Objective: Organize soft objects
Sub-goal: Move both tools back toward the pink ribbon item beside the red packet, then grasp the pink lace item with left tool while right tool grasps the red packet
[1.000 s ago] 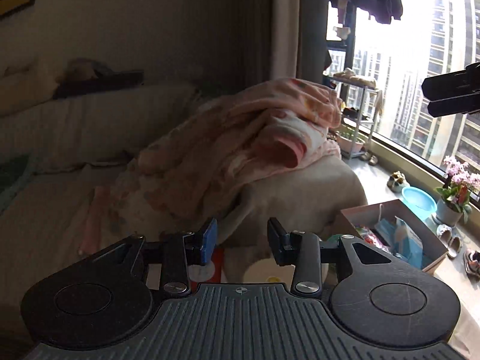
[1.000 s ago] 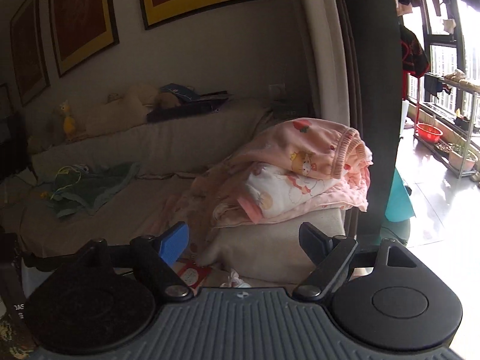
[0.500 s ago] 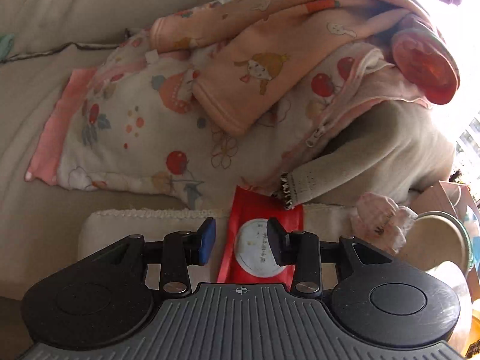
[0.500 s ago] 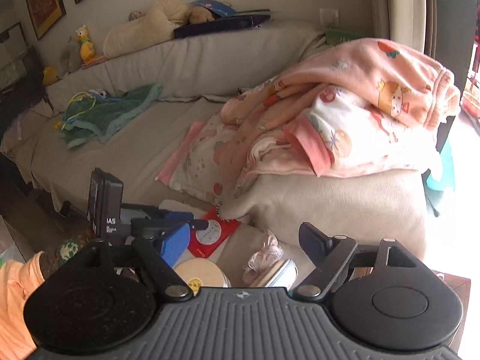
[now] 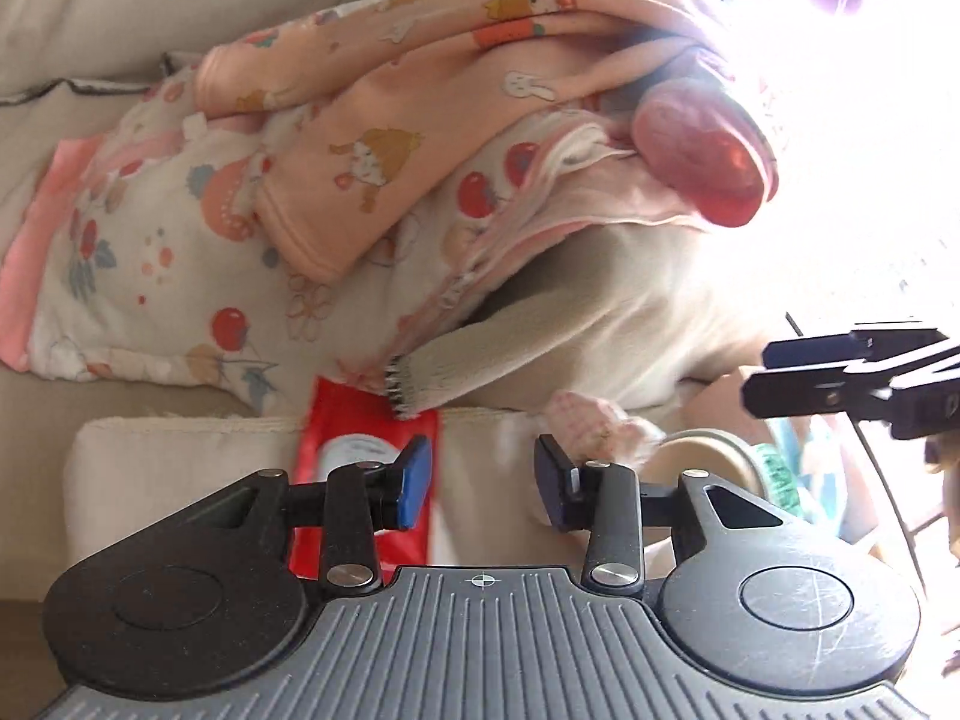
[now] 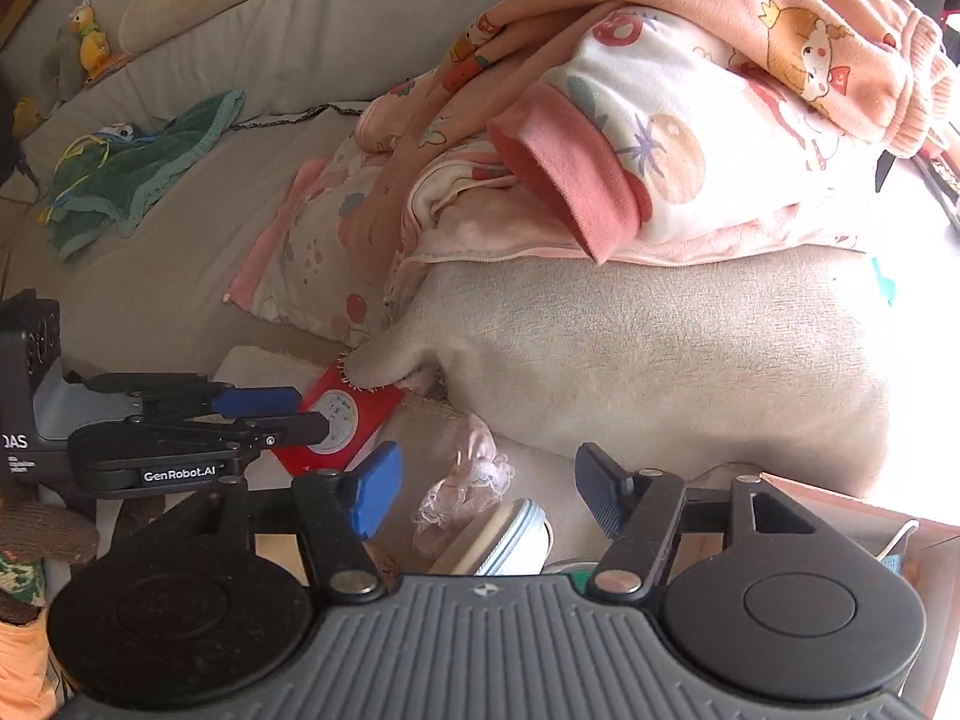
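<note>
A heap of pink clothes [image 6: 690, 138] is draped over the sofa arm [image 6: 660, 354] and spills onto the seat [image 6: 180, 276], where bare cushion is left toward a green towel [image 6: 138, 174]. At the seat's front edge, a red pack [image 6: 342, 420] is pinned under a flap of cover, and a small pink lacy cloth [image 6: 468, 480] lies just beside it against a round tin [image 6: 510, 546]. The left gripper [image 5: 480, 474] is tilted down over the pack, jaws partly apart and empty. The right gripper [image 6: 486, 486] is angled steeply down at the lacy cloth; its jaws have just been closing, with nothing pressed between them.
</note>
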`<state>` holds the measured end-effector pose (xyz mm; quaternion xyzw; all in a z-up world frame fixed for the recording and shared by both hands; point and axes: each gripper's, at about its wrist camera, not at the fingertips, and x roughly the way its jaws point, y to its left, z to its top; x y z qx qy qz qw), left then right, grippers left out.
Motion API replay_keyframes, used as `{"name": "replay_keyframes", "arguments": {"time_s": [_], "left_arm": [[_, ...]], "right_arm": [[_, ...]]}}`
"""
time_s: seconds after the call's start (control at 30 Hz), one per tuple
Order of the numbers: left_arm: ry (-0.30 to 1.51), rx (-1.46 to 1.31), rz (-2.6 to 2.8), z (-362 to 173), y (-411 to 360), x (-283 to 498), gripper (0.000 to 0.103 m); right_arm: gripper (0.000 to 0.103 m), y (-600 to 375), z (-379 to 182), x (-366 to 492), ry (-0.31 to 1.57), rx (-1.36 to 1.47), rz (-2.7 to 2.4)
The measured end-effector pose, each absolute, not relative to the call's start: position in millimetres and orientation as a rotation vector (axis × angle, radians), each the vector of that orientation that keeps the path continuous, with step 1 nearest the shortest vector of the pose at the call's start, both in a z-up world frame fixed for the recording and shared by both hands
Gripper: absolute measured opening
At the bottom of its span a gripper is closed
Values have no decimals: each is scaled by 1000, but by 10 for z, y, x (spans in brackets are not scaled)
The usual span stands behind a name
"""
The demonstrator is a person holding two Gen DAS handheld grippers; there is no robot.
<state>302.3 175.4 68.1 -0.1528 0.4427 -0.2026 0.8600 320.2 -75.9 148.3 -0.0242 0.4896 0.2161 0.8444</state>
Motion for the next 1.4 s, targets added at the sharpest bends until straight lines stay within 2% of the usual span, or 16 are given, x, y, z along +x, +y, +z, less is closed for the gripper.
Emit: {"name": "replay_keyframes", "arguments": {"time_s": [0.17, 0.4, 0.73, 0.83, 0.87, 1.03, 1.23, 1.4], "left_arm": [[1060, -425, -427, 878, 1230, 3346, 42], [1215, -192, -223, 705, 605, 3697, 42], [1343, -150, -206, 522, 282, 3702, 41], [1343, -157, -216, 530, 333, 3725, 26], [1332, -165, -221, 561, 361, 3702, 22], [1176, -283, -286, 899, 770, 3479, 20], [858, -375, -228, 1461, 1605, 2739, 20], [685, -427, -53, 1306, 2248, 2080, 20]], "right_arm": [[66, -1083, 1660, 3087, 936, -62, 416], [65, -1691, 1614, 2920, 922, 7, 418], [65, -1997, 1463, 2857, 913, 71, 425], [65, -1997, 1517, 2812, 893, 69, 420], [65, -1997, 1540, 2796, 884, 65, 416], [65, -1908, 1684, 2745, 859, 42, 394], [66, -1428, 1856, 2737, 871, 35, 431], [66, -519, 1851, 2889, 981, 70, 523]]}}
